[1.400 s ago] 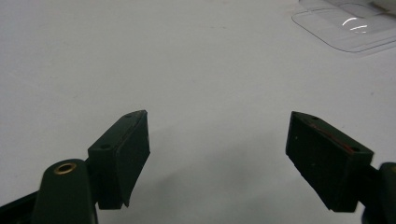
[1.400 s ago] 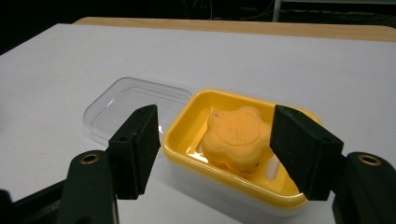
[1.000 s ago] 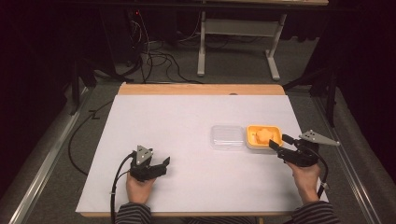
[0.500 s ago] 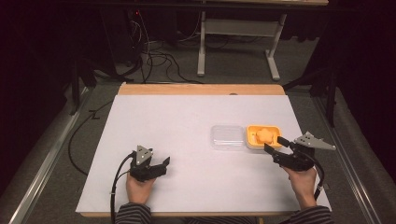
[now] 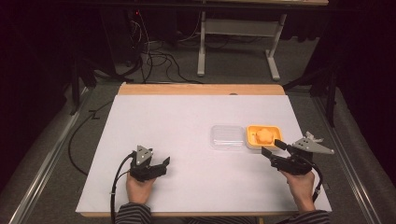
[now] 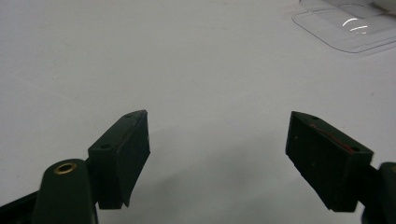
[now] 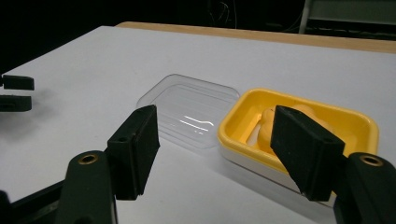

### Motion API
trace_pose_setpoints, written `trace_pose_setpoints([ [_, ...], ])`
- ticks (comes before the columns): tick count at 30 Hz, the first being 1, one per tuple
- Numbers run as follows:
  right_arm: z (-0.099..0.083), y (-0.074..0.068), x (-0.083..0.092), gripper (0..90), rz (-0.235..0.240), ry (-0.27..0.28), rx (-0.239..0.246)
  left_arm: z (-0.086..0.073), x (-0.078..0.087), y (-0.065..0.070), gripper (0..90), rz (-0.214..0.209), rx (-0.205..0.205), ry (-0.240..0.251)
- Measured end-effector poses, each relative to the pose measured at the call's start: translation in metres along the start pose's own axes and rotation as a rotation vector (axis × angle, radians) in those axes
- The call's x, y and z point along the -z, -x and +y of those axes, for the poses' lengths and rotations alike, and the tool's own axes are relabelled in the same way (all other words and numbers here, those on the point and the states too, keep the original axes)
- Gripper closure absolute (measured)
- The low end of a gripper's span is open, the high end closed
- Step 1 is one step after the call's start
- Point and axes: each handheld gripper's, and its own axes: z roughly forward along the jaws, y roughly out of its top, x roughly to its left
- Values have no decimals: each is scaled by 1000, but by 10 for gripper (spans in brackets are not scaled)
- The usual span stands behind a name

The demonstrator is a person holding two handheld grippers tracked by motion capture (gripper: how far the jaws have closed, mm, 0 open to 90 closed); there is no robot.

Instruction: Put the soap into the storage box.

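**Gripper and Hand Pose**

Your left gripper [image 5: 161, 164] rested low in your left hand [image 5: 138, 187], jaws wide apart and empty. Your right gripper [image 5: 272, 148], held in your right hand [image 5: 299, 184], had its jaws parted with nothing between them.

Both tongs, left [image 5: 164, 162] and right [image 5: 271, 147]: black bodies, black cables, brass rivets, grey triangular top plates. Sleeves [image 5: 133, 213] dark, thin pale stripes.

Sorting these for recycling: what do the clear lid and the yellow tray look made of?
The clear lid looks like thin, glossy, see-through plastic: highlights glint on it and the table shows through. The yellow tray seems thicker opaque plastic, smooth with a soft sheen, yellow inside, white outside.
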Motion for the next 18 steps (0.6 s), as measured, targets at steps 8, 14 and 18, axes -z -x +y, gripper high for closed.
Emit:
trace_pose_setpoints([
  [8,-2,-6,-1,325,17,-7,5,0,0,0,225,0,-1,-2],
  [14,-5,-11,-2,325,32,-13,3,0,0,0,225,0,-5,-6],
  [18,-7,-15,-3,324,38,-21,1,0,0,0,225,0,-4,-5],
])
